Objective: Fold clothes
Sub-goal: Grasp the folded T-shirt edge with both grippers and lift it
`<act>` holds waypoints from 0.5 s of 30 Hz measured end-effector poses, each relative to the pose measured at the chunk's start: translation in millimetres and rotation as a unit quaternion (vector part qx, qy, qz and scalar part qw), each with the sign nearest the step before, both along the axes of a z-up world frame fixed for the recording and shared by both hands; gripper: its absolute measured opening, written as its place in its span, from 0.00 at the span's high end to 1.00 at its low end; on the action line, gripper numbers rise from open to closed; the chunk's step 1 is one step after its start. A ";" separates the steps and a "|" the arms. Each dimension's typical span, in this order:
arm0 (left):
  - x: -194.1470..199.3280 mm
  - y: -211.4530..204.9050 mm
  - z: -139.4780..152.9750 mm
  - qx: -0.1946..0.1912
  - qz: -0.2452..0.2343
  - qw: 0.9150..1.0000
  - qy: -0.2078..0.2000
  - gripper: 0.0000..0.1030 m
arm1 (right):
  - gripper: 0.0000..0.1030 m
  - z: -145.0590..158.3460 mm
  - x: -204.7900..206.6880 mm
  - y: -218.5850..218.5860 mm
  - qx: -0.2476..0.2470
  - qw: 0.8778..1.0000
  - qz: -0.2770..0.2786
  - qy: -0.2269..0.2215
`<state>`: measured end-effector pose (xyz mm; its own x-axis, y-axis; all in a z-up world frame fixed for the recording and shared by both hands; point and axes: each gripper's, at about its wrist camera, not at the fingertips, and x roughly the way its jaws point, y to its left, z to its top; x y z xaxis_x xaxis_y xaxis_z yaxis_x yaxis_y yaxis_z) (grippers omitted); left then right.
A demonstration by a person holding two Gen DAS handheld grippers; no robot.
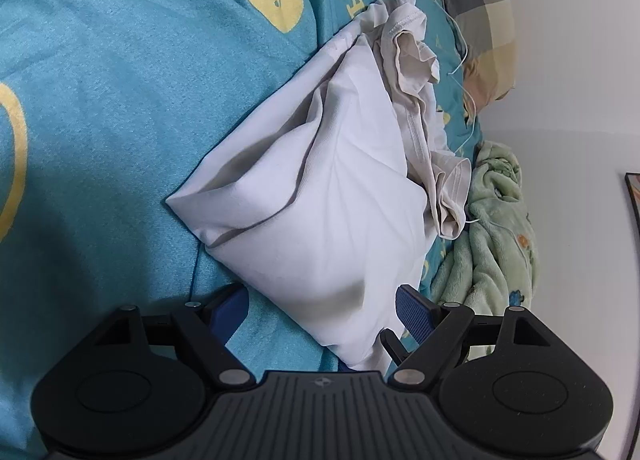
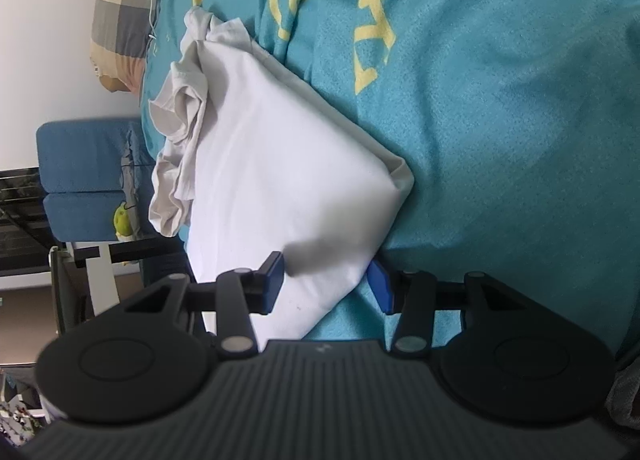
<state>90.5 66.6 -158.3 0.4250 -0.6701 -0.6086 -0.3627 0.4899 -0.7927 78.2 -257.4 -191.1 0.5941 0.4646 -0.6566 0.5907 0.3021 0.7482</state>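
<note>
the white garment (image 1: 320, 196) lies half folded on the teal bedcover (image 1: 120, 100), its long axis running from the left gripper (image 1: 322, 308) toward 1 o'clock, bunched sleeves at the far end. both tongs are released, cloth between the blue pads untouched: the left wide, the right gripper (image 2: 328, 284) narrower. only the left view shows a green blanket (image 1: 496, 228) at 3 o'clock; only the right shows a blue chair (image 2: 84, 180) at 9.

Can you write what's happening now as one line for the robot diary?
step: folding | white garment on teal bedspread | left gripper: open, astride near edge | right gripper: astride corner, grip unclear
</note>
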 end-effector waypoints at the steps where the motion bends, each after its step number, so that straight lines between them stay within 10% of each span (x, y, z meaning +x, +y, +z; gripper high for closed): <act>1: 0.1 -0.2 -0.1 0.000 0.001 1.000 0.000 0.20 | 0.53 -0.1 0.1 -0.1 0.000 1.000 0.000 0.000; 12: 2.1 26.3 -14.2 -0.040 0.086 0.996 0.006 0.44 | 0.53 1.5 3.5 -7.4 -0.012 0.999 -0.029 -0.027; 15: -0.7 28.4 -15.4 -0.042 0.099 0.994 0.005 0.67 | 0.84 8.4 5.2 -8.1 -0.037 0.998 -0.024 -0.040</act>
